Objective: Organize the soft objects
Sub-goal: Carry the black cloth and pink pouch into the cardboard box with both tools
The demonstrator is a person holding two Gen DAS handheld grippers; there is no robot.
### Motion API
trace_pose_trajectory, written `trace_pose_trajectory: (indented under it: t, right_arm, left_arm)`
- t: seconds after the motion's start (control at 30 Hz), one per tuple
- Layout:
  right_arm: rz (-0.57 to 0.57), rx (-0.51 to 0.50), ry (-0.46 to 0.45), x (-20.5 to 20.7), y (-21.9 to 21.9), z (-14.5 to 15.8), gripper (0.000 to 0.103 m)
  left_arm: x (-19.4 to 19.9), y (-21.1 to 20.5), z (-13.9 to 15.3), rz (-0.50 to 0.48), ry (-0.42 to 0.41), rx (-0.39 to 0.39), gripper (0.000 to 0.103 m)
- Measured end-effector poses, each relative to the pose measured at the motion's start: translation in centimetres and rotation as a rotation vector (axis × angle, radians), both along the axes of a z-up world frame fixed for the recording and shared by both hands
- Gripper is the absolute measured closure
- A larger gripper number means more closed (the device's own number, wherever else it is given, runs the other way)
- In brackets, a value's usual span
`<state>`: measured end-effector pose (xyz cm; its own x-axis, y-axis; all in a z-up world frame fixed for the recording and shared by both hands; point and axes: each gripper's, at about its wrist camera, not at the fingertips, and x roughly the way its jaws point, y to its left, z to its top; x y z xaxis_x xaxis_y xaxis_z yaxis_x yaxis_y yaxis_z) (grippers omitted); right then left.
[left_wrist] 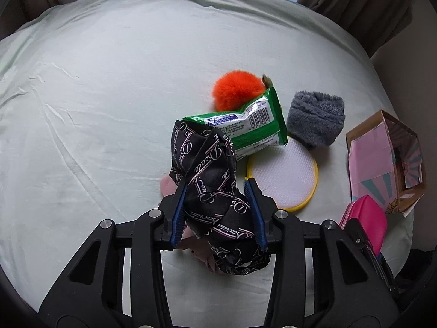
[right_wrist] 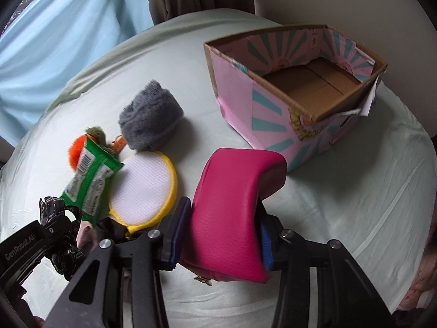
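Pale green sheet [left_wrist: 109,95] covers the bed, and all the things lie on it. At the far right stands the cardboard box [right_wrist: 273,104], pink outside with teal rays, open at the top; only its brown bottom shows inside.

The left gripper [left_wrist: 218,191] has its jaws pressed on a black scarf [left_wrist: 207,180] with pale lettering. The scarf is bunched between the blue pads, and part of it hangs below them, above the sheet. A bit of pink cloth [left_wrist: 168,186] shows just behind it.

The right gripper [right_wrist: 222,213] pinches a pink pouch [right_wrist: 232,191] of leather-like material. The pouch bulges between the two pads and is near the box, on its near left side.

Between the grippers and the far side of the bed lie the other things. A round white pad [right_wrist: 144,188] with a yellow rim lies flat. A green packet [left_wrist: 245,125] of wipes rests partly over its left edge. A folded grey cloth [left_wrist: 315,120] touches the far edge of the pad. An orange fluffy ball [left_wrist: 236,93] lies just behind the packet, touching it.
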<state>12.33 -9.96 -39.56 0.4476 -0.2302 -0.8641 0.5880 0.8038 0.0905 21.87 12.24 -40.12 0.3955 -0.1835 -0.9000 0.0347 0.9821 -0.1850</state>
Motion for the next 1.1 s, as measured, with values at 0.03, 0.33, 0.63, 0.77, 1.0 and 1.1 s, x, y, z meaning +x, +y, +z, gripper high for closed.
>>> trace_pose_trajectory:
  t: [0.03, 0.33, 0.63, 0.77, 1.0, 1.1]
  right_arm:
    - [0.009, 0.003, -0.009, -0.1, 0.0, 0.9, 0.062]
    - [0.134, -0.024, -0.089, -1.8, 0.8, 9.3, 0.062]
    - [0.286, -0.013, -0.193, -3.6, -1.7, 19.7, 0.063]
    - [0.367, -0.018, -0.223, -4.0, -4.2, 23.9, 0.063]
    - [0.413, -0.047, -0.245, -5.0, -10.2, 28.1, 0.063]
    - [0.394, -0.04, -0.241, -5.2, -13.6, 28.5, 0.063]
  left_arm:
    - [-0.2, 0.2, 0.7, 0.006, -0.007, -0.004, 0.066]
    - [-3.0, 0.9, 9.8, 0.064, -0.11, -0.03, 0.066]
    - [-6.6, -1.0, 20.5, 0.066, -0.216, -0.031, 0.066]
    - [-7.9, -3.3, 24.2, 0.052, -0.247, -0.036, 0.066]
    - [-9.2, -10.4, 27.4, 0.016, -0.279, -0.051, 0.066]
    - [-9.4, -14.5, 27.9, -0.013, -0.284, -0.06, 0.066]
